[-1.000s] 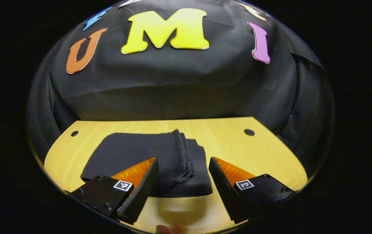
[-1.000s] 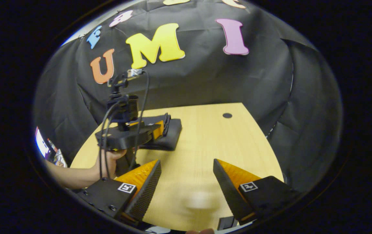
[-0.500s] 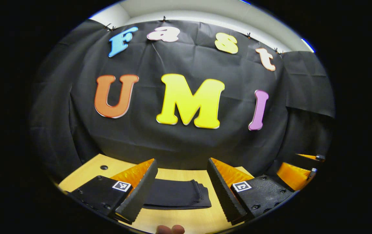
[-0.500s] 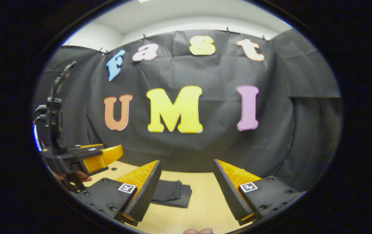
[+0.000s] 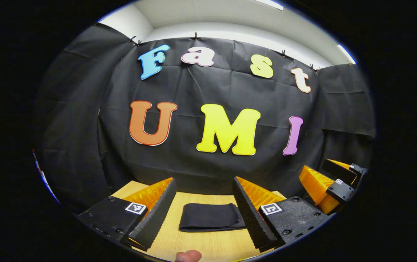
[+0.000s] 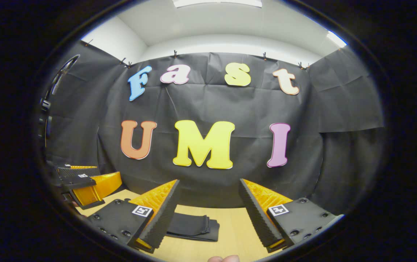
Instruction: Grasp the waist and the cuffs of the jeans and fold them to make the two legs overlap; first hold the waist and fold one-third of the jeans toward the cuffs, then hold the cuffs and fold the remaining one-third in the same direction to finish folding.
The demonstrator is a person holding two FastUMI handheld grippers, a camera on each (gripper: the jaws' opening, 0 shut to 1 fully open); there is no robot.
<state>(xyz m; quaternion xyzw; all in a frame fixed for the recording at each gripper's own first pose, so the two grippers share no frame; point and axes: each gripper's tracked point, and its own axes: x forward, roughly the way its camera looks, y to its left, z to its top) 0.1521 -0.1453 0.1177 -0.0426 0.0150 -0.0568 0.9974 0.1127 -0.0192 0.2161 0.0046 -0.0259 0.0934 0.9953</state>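
Down at the bottom of my left gripper view, my left gripper (image 5: 203, 205) has its fingers spread wide apart with nothing between them, and a fingertip (image 5: 188, 255) of mine peeks in at the very edge. Same story in the right gripper view: my right gripper (image 6: 208, 213) is parted and empty, raised off the table (image 6: 230, 233) and pointing level toward the back wall.

Just past the fingers, the jeans (image 5: 210, 222) lie flat on the wood as a compact dark bundle, layers stacked, one thick edge showing on their right side. From the right gripper view the jeans (image 6: 194, 227) sit a little left of centre, clear of both tools.

I judge the folding finished: the bundle looks thirded and nothing hangs loose, which is why I hold both grippers clear and high. Off to the side I catch my other tool (image 5: 325, 182), well apart from the cloth, level with this one.
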